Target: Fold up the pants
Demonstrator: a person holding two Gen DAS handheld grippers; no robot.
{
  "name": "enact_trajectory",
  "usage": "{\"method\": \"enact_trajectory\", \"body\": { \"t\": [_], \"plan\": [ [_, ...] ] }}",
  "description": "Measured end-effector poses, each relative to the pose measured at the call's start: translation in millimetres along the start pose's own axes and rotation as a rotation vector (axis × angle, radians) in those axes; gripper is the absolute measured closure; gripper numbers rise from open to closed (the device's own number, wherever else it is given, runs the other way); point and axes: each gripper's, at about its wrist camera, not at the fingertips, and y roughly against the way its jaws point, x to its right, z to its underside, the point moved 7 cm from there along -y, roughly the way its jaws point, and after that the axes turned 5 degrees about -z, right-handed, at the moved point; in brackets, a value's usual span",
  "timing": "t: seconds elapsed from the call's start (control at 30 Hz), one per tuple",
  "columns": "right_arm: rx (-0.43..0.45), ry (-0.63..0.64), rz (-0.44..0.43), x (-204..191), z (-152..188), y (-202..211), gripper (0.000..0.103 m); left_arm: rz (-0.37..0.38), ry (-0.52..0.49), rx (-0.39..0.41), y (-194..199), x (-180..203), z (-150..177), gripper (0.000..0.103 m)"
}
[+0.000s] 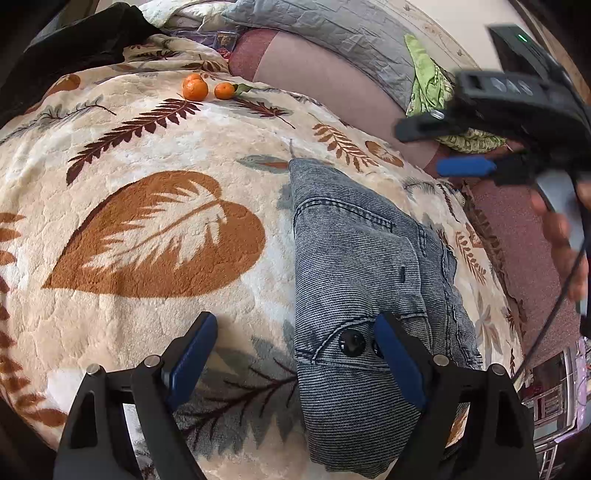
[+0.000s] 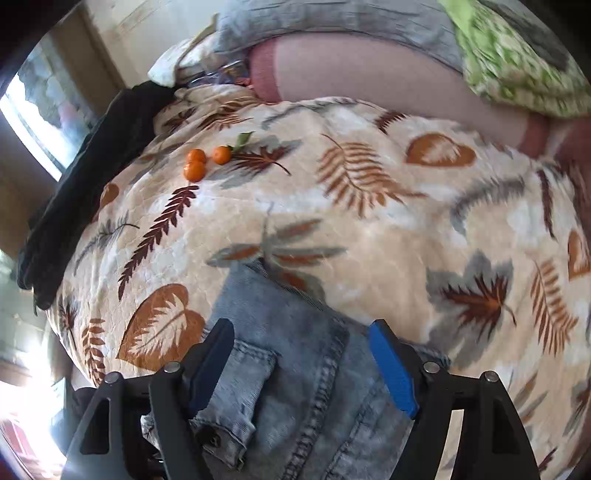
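The pants (image 1: 369,280) are grey-blue denim and lie folded in a narrow bundle on the blanket (image 1: 147,155), directly in front of the left gripper (image 1: 299,354) and a little to its right side. In the left wrist view the right finger of this gripper is over the waist part, just beside the two dark buttons (image 1: 352,343), while the left finger is over the bare blanket; the jaws stand wide apart and hold nothing. In the right wrist view the pants (image 2: 295,387) fill the space under and between the fingers of the right gripper (image 2: 306,354), with a pocket flap near its left finger. This gripper also has its jaws spread wide and nothing is clamped between them. From the left wrist camera the right gripper (image 1: 454,147) appears far ahead on the right, above the far end of the pants, blurred, with the person's hand (image 1: 565,236) behind it. The blanket is cream with brown, orange and grey leaves. Well ahead of both grippers, to the left, three small oranges (image 1: 205,88) lie close together on the blanket. Beyond them are a pink cushion (image 1: 325,74), a grey quilt (image 1: 332,29) and a green cloth (image 1: 428,81).
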Motion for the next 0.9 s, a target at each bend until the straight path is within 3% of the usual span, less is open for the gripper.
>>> {"method": "enact_trajectory", "body": {
  "t": [0.17, 0.3, 0.33, 0.37, 0.43, 0.5, 0.67, 0.9],
  "plan": [
    [-0.26, 0.106, 0.04, -34.3, -23.8, -79.5, 0.022, 0.007, -0.007, 0.002, 1.3, -1.9, 1.5, 0.016],
    [-0.376, 0.119, 0.103, -35.2, -22.9, -116.3, 0.023, 0.002, -0.02, 0.004, 0.6, -0.8, 1.8, 0.016],
    [-0.407, 0.109, 0.09, -34.8, -18.1, -121.3, 0.044, 0.002, -0.023, 0.004, 0.1, -0.4, 1.4, 0.016],
    [-0.445, 0.118, 0.083, -35.2, -11.9, -124.4, 0.083, 0.003, -0.025, 0.003, -0.3, -0.1, 1.1, 0.016],
    [-0.407, 0.167, 0.092, -36.4, -10.5, -116.3, 0.084, 0.012, -0.03, 0.001, -0.6, 1.8, 0.6, 0.016],
    [-0.35, 0.124, 0.081, -28.5, -13.2, -106.5, 0.084, 0.045, -0.046, -0.026, -3.4, 9.2, 2.9, 0.016],
    [-0.259, 0.097, 0.077, -20.0, -6.8, -93.1, 0.085, -0.002, -0.104, 0.003, -2.9, 17.3, 4.6, 0.016],
    [-0.229, 0.093, 0.092, -25.6, -8.5, -89.2, 0.085, 0.011, -0.094, -0.009, -6.1, 13.3, 4.5, 0.016]
  ]
}}
